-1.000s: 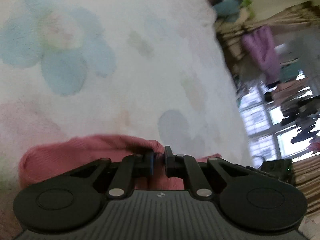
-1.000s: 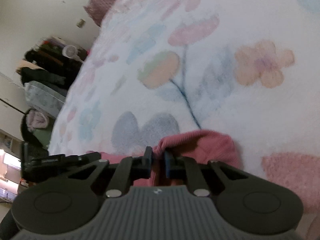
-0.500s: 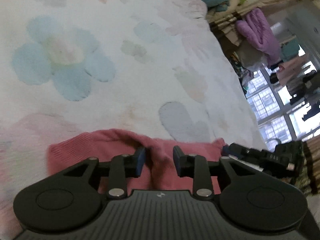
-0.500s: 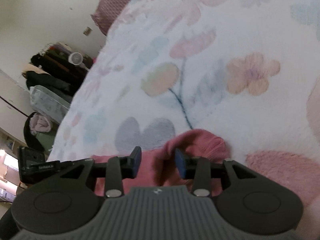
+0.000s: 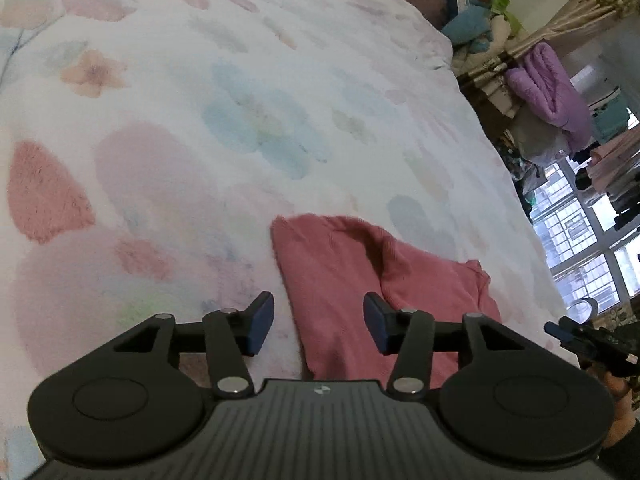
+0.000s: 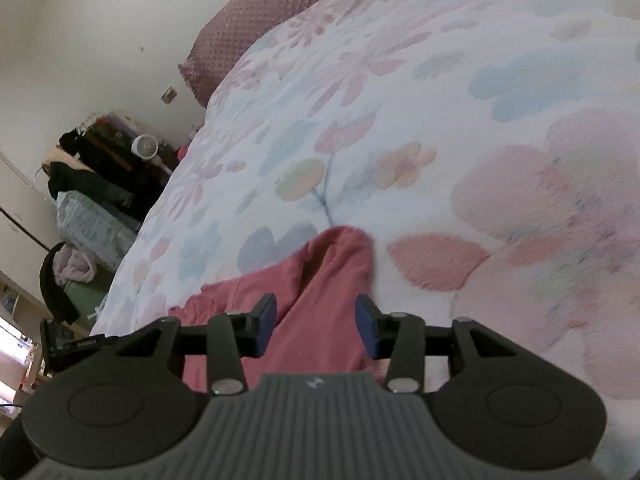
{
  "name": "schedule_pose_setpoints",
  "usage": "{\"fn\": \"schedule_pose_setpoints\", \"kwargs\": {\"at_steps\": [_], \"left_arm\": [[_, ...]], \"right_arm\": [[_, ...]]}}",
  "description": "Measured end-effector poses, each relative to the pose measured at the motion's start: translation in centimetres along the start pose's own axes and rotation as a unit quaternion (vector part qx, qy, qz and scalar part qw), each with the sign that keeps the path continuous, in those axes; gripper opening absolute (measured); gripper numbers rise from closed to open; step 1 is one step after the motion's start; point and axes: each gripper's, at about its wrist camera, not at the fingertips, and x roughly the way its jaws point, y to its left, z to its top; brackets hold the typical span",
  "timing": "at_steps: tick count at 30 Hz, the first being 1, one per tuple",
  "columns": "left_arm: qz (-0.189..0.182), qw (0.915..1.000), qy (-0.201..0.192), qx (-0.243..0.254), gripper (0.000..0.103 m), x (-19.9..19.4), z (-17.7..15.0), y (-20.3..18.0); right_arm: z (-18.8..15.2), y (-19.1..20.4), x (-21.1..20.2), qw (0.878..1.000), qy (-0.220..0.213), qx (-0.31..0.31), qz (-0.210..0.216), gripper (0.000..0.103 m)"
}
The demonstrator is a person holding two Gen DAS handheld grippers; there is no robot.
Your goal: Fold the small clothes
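Observation:
A small pink knitted garment (image 5: pixel 372 280) lies folded on the flowered blanket (image 5: pixel 240 120); it also shows in the right wrist view (image 6: pixel 316 292). My left gripper (image 5: pixel 319 328) is open and empty, raised above the garment's near left edge. My right gripper (image 6: pixel 316 325) is open and empty, just above the garment's near part. The other gripper's tip (image 5: pixel 576 336) shows at the right edge of the left wrist view.
A mauve pillow (image 6: pixel 256 28) lies at the head of the bed. Piled clothes and a small fan (image 6: pixel 104 176) stand beside the bed on one side. A purple quilt (image 5: pixel 556 96), curtains and a window (image 5: pixel 592 248) are on the other side.
Both grippers were shut on the pink garment a second ago. They have opened, let it go and pulled back and up. The garment now lies on the blanket.

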Motion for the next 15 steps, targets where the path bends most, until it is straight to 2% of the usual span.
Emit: {"fn": "schedule_pose_setpoints", "kwargs": {"at_steps": [1, 3, 7, 10, 15], "left_arm": [[0.000, 1.0000, -0.002, 0.002, 0.065, 0.2, 0.2, 0.0], [0.008, 0.9999, 0.003, 0.010, 0.065, 1.1, 0.9, -0.1], [0.018, 0.9997, 0.019, 0.004, 0.065, 3.1, 1.7, 1.1], [0.011, 0.9995, 0.028, -0.004, 0.065, 4.3, 2.1, 1.7], [-0.016, 0.9987, 0.046, -0.015, 0.065, 6.5, 3.3, 2.3]], "right_arm": [[0.4, 0.1, -0.5, 1.000, -0.003, -0.006, -0.001, 0.045], [1.2, -0.1, -0.3, 1.000, 0.000, -0.019, -0.001, 0.050], [2.4, -0.7, 2.5, 0.999, 0.030, -0.034, -0.015, 0.050], [2.9, -1.6, 5.5, 0.998, 0.050, -0.035, -0.032, 0.050], [3.7, -2.4, 10.1, 0.997, 0.073, -0.031, -0.022, 0.050]]}}
